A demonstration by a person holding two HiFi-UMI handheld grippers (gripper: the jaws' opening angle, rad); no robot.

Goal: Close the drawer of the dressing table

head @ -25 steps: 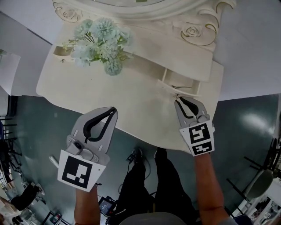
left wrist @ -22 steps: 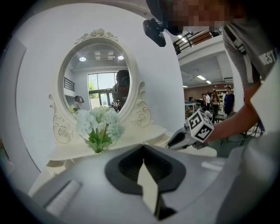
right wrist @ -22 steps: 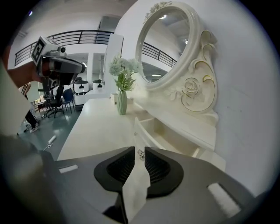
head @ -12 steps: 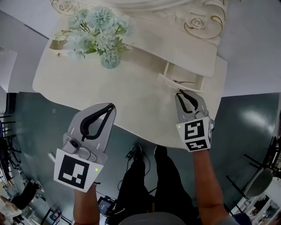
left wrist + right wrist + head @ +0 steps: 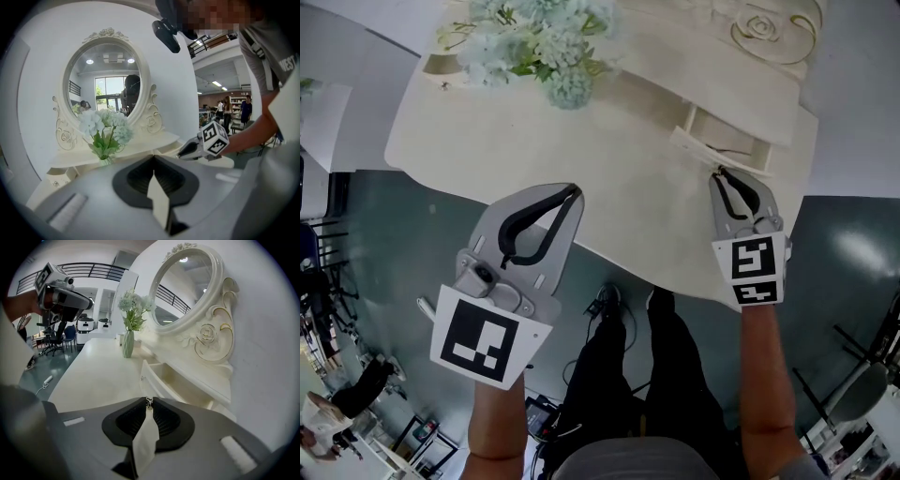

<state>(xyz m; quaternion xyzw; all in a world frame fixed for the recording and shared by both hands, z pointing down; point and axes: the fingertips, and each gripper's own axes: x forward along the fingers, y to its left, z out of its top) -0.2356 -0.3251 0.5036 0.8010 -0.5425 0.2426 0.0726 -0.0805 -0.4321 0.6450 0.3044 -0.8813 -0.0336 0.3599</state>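
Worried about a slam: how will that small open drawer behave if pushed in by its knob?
The drawer looks shallow and empty, so probably light and quick to slide. The right gripper pinches only its small knob, so the grip may slip. The slim vase with tall flowers might rock on a hard stop.

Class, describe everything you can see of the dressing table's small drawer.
The drawer is cream-white, apparently painted wood: a shallow open-topped box with a flat front panel. It stands pulled partway out beneath the mirror shelf, at the right end of the tabletop. The small metal knob on its front is pinched by the right gripper, jaws shut.
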